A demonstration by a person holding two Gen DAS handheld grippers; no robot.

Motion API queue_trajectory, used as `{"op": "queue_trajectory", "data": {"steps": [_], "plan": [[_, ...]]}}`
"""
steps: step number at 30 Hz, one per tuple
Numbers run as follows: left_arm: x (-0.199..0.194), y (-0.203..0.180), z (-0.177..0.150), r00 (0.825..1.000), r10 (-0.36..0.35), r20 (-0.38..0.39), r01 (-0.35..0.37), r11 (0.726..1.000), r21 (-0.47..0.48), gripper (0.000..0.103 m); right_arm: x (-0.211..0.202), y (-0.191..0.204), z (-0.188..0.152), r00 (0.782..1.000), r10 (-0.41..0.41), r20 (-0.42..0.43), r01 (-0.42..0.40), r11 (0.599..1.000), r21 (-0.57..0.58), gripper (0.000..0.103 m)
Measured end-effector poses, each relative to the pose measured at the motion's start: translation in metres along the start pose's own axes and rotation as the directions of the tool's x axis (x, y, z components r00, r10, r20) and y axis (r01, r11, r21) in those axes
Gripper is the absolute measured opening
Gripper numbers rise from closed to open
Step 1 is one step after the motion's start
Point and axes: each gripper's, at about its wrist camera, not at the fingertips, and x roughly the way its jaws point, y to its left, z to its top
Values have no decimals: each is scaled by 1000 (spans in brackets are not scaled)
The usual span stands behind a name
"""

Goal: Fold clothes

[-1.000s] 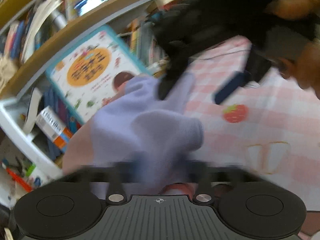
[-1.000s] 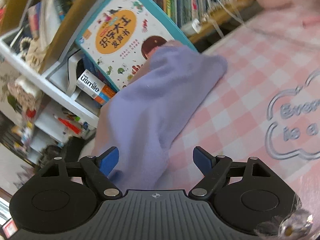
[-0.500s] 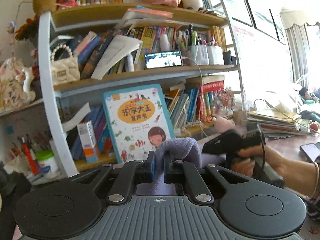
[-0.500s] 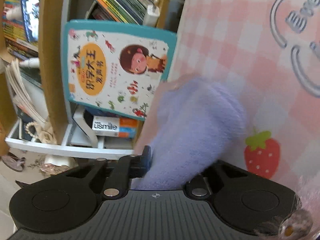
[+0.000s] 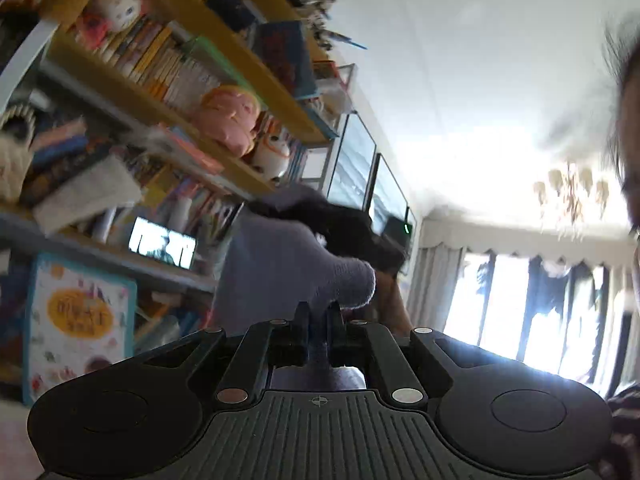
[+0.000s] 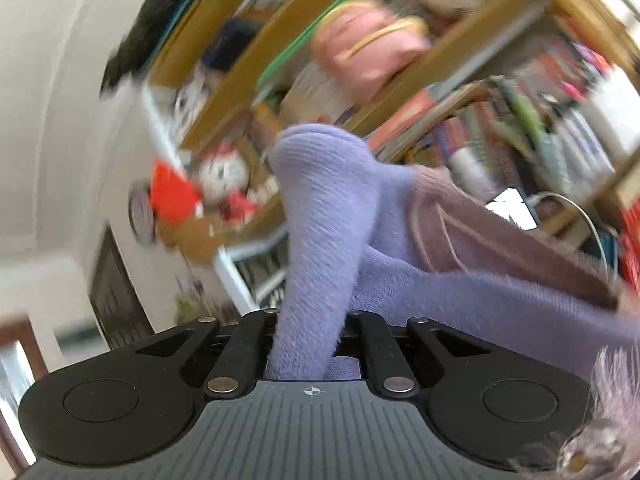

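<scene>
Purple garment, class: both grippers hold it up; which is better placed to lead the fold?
Right, probably: the right gripper clamps a thick bunch of the purple garment; the left gripper pinches only a corner.

I've got the garment (image 5: 288, 264) up between both grippers, in front of the bookshelf (image 5: 168, 92); the picture book (image 5: 76, 320) sits low to its left, windows (image 5: 540, 312) right.

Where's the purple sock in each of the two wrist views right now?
Left wrist: purple sock sits centre, rising from the shut left hand-held gripper.
Right wrist: sock sits centre, clamped in the right hand-held gripper, trailing right.
Shared landmark: the pink plush toy on the bookshelf.
</scene>
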Motion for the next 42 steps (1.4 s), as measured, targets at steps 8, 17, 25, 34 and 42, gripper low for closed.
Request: {"op": "queue_trajectory", "data": {"steps": [8,17,25,34,42], "plan": [[-43,75,-108,814,377,-441,-482,863,-152,12,141,-50,-181,802,-275,-530,202,960,-193,8],[-102,68,-90,678,648,-346,-694,720,-11,66,225,-40,-310,653,-235,-720,95,968,-231,16],[-54,60,-83,719,610,-332,-584,790,187,66,149,-25,-253,791,-254,-556,108,953,-281,68],[101,78,-133,704,498,-507,-296,854,427,66,-21,-89,-220,648,-606,-461,363,778,-513,67],[212,117,-206,548,616,-565,-227,761,608,64,-89,-110,-242,581,-619,-528,395,782,-482,33]]}}
